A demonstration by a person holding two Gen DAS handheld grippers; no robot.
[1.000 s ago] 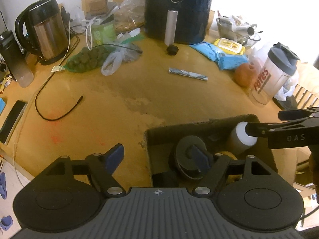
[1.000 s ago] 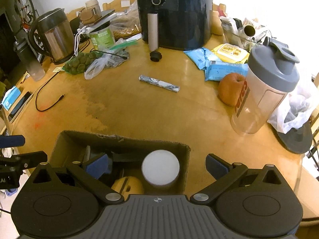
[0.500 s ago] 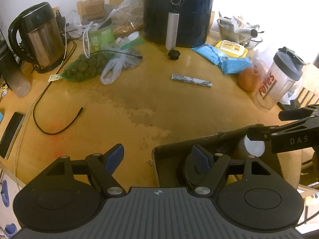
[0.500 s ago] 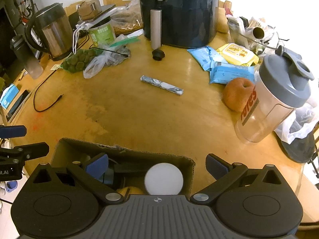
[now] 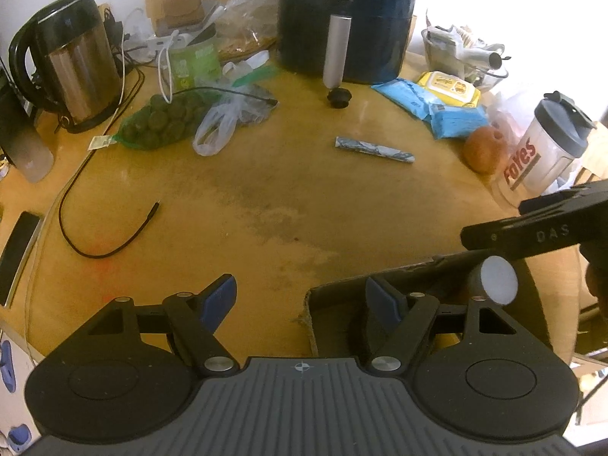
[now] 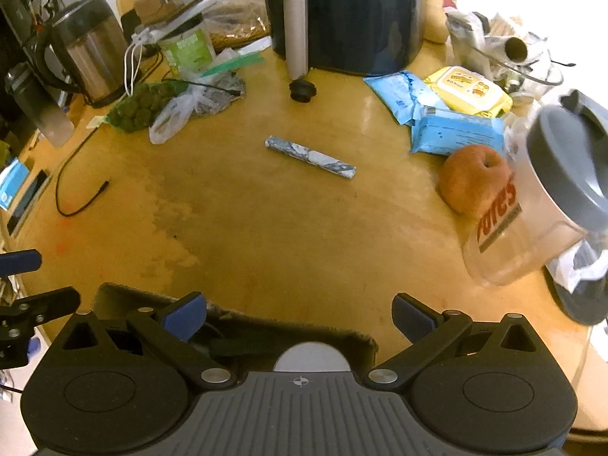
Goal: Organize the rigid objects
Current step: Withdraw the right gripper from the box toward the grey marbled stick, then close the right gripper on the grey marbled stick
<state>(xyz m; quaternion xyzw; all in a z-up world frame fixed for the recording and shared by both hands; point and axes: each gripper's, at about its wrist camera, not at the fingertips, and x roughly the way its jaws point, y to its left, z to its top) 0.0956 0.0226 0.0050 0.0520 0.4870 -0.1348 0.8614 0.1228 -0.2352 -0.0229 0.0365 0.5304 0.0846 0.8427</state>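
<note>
A dark cardboard box stands at the near table edge, holding a white-capped bottle and dark items half hidden by my grippers. My left gripper is open and empty, straddling the box's left wall. In the right wrist view the box rim and the white cap lie just under my right gripper, which is open with nothing between its fingers. Out on the table lie a marbled blue-white stick, a black knob and a shaker bottle.
An apple rests beside the shaker, with blue and yellow wipe packs behind it. A dark air fryer stands at the back, a kettle and bagged greens at the left. A black cable and a phone lie left.
Both grippers have moved forward over the table, so the box now sits lower in each view and more of its contents are hidden. Both stay open.
</note>
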